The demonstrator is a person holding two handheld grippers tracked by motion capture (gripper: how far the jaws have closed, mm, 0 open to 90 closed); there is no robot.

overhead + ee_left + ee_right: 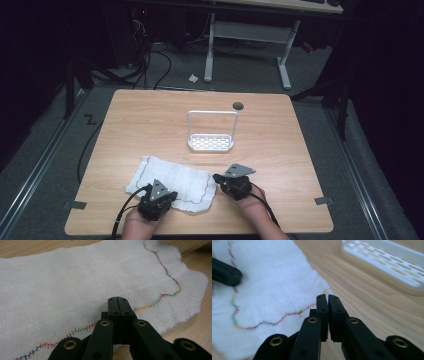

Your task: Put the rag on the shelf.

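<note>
The white cloth (75,282) lies flat on the tabletop (150,115), directly under and ahead of both sets of jaws. The left gripper (117,300) has its jaws pressed together over the cloth's near hem, just beside the coloured stitching (160,297); whether any fabric is caught between them is hard to tell. The right gripper (327,298) has its jaws nearly touching, tips at the cloth's corner. Beyond the right jaws, well apart, stands a white slotted rack (387,265).

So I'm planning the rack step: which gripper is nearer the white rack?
Right. The right gripper sits at the cloth's right edge, just below the white rack; the left gripper is farther left, over the cloth.
</note>
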